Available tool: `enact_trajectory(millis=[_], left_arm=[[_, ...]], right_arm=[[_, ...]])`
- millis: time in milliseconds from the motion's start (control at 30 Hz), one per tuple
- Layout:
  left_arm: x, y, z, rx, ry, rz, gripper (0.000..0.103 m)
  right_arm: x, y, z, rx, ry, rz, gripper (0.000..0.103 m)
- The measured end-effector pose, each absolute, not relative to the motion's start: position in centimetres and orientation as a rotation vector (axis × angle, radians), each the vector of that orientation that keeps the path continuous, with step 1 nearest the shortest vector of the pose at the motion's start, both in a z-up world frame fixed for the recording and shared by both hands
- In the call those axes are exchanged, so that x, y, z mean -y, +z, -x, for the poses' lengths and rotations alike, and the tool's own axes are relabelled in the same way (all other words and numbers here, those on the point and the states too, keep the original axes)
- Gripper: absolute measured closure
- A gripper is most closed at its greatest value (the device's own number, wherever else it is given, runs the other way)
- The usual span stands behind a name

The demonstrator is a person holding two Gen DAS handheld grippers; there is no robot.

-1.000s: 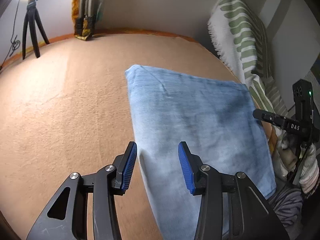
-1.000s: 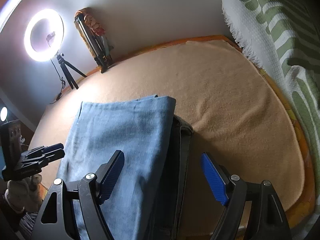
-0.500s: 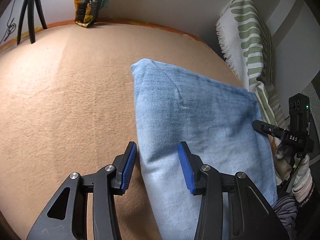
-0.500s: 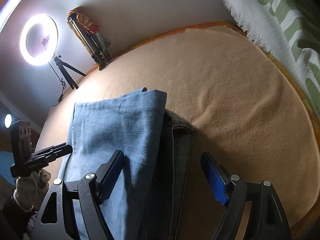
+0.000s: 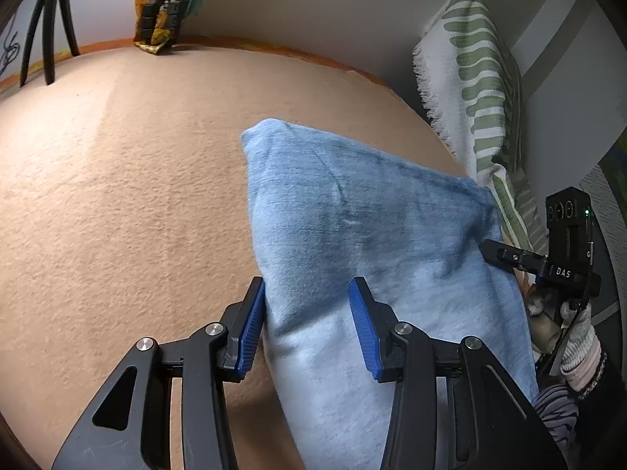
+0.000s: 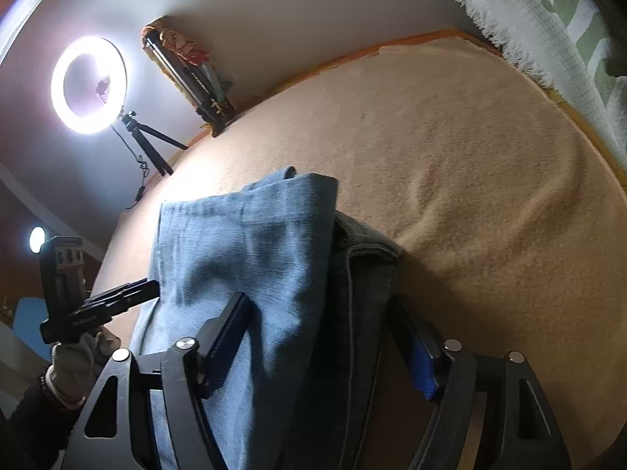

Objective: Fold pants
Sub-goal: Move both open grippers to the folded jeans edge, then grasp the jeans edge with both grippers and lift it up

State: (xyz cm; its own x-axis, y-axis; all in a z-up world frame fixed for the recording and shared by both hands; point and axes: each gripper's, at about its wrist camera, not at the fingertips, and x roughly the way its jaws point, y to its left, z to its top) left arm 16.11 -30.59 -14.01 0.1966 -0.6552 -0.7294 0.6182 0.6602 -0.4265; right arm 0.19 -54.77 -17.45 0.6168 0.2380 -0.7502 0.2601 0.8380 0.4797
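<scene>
Both pairs of jaws straddle the folded pants [image 5: 364,235] without pinching them. Seen from the left wrist, the left gripper [image 5: 305,323] stands parted over the pants' left edge, its left blue pad [image 5: 250,329] just beside the fold and its right pad over the cloth, neither pressing. From the right wrist, the right gripper [image 6: 321,348] has its jaws closing around the pants' right edge, where the dark waistband [image 6: 364,258] shows beneath the pale blue layer; the pads do not visibly press on the cloth.

Folded into a thick rectangle, the pants lie on a tan blanket [image 5: 117,196], running from the cameras toward 12 o'clock. In the right wrist view the left gripper reaches in at 9 o'clock, held by a gloved hand [image 6: 78,356]. A lit ring light [image 6: 89,84] on a small tripod stands at 10 o'clock against the wall, and a green-and-white fringed throw [image 5: 478,78] hangs at 2 o'clock in the left wrist view.
</scene>
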Motion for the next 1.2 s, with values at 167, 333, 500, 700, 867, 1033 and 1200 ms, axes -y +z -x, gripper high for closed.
enact_trajectory(millis=[167, 333, 500, 700, 867, 1033, 1200], left_arm=[[30.9, -14.1, -16.3, -1.046, -0.906, 0.052, 0.063], [31.3, -14.1, -15.9, -1.027, -0.891, 0.038, 0.070], [32.0, -13.4, -14.4, -0.948, -0.857, -0.049, 0.081], [31.8, -13.0, -14.3, -0.919, -0.844, -0.058, 0.086], [31.6, -12.4, -13.8, -0.889, -0.844, -0.064, 0.089], [31.3, -11.0, -13.1, -0.847, -0.867, -0.067, 0.091], [30.9, -9.2, -12.3, -0.812, -0.905, -0.049, 0.092]], right_arm=[[54.4, -17.8, -0.6, -0.918, 0.053, -0.640, 0.046], [53.8, -17.9, -1.1, -0.929, 0.080, -0.649, 0.065], [52.6, -17.1, -1.2, -0.928, 0.036, -0.585, 0.074], [52.1, -16.5, -1.0, -0.916, 0.005, -0.550, 0.082], [51.8, -15.9, -0.9, -0.907, -0.008, -0.521, 0.084], [50.9, -14.4, -0.3, -0.871, -0.017, -0.478, 0.087], [50.1, -12.6, 0.2, -0.834, -0.017, -0.464, 0.088]])
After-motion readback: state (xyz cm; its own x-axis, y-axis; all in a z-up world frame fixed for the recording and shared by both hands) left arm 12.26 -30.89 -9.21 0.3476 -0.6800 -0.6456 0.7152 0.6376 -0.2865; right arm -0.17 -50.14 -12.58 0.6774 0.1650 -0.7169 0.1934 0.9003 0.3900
